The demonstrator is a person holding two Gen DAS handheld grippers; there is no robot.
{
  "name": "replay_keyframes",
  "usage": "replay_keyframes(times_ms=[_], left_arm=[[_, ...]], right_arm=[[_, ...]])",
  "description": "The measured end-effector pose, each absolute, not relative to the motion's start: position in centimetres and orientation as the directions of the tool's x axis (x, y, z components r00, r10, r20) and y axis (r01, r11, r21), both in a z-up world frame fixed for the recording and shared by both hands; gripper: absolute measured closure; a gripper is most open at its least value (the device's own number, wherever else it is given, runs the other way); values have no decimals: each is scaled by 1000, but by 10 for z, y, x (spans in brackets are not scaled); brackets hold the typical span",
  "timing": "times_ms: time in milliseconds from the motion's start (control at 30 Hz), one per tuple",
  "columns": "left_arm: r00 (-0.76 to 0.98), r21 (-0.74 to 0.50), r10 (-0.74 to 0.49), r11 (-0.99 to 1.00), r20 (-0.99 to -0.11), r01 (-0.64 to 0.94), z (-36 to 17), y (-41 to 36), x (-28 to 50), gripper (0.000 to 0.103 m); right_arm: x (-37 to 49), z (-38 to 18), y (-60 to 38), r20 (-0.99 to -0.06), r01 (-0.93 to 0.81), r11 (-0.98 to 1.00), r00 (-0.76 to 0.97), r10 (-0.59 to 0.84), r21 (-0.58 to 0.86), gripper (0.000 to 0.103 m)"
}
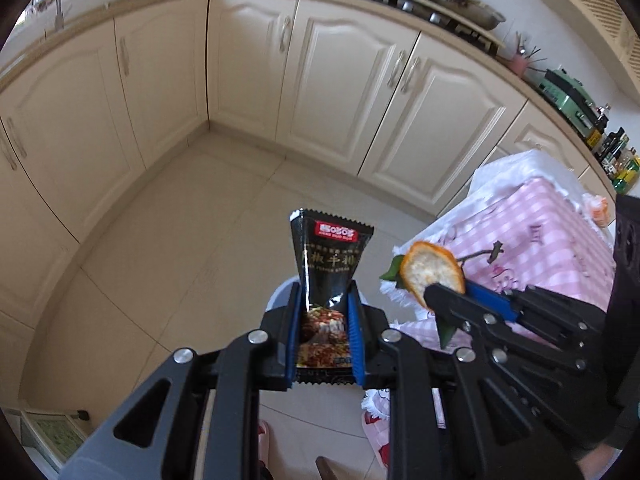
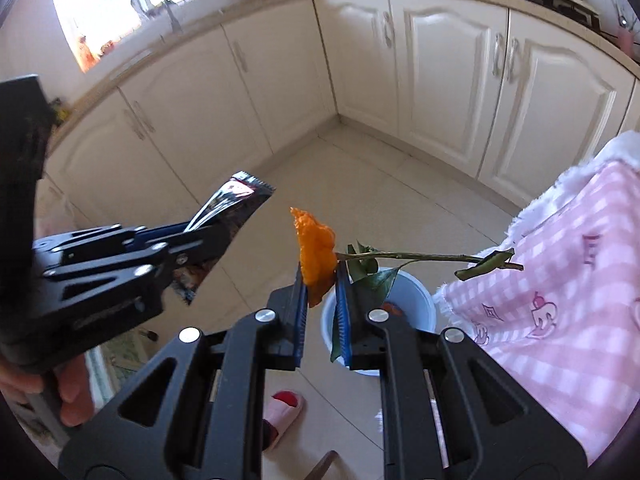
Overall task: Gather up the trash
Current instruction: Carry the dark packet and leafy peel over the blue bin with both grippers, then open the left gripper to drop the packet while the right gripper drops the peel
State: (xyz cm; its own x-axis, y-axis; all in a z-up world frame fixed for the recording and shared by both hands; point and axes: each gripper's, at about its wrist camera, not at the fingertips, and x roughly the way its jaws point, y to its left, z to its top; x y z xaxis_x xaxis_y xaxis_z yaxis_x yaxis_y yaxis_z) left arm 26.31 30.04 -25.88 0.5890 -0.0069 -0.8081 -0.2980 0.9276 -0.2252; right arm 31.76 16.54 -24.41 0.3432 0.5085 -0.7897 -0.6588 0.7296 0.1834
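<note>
Left gripper [image 1: 324,300] pinched on one black snack wrapper [image 1: 329,258], top end poking up past the blue pads [image 1: 354,332]. Right gripper [image 2: 320,280] squeezed narrow on one orange peel [image 2: 316,252] (white inside showing in the left view), with a green stem and leaves [image 2: 404,257] sticking out sideways from the peel, toward the right.

Just below and past the right fingertips, one white bin [image 2: 412,292], round, mouth up, something orange inside. Same bin mostly hidden behind the left fingers in the left view, only a pale rim peeking out.

Both grippers close side by side, not touching; each one seen in the other's camera.

To the right of both, one table under a pink checked cloth [image 2: 568,280], white fringe hanging at the edge, stem tip over the cloth corner.

Under the fingers, pale floor tiles [image 1: 192,240]. Down low, one pink and red slipper [image 2: 284,408].

Farther out, cream cupboard doors [image 1: 344,76] wrapping the corner. Up on the counter, one stove with pans [image 1: 424,0], one green appliance [image 1: 568,96], several bottles [image 1: 618,156].
</note>
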Motion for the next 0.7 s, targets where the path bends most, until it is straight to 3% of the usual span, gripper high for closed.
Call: replay_keyframes(times_ms=[100, 167, 233, 467, 700], left_arm=[[571, -235, -26, 926, -820, -296, -274, 298, 276, 83], [563, -241, -37, 925, -826, -293, -282, 295, 282, 83], [556, -245, -45, 925, -830, -290, -290, 295, 289, 83], [543, -246, -59, 929, -838, -278, -301, 290, 308, 83], [525, -251, -86, 934, -847, -253, -305, 276, 325, 82]], right_arm=[[333, -263, 173, -822, -643, 748, 331, 464, 164, 88], [340, -269, 173, -831, -638, 754, 330, 448, 154, 82], [345, -271, 170, -827, -634, 759, 341, 447, 148, 55], [351, -251, 154, -770, -578, 811, 475, 426, 92, 55], [352, -231, 142, -712, -543, 839, 580, 396, 23, 48]])
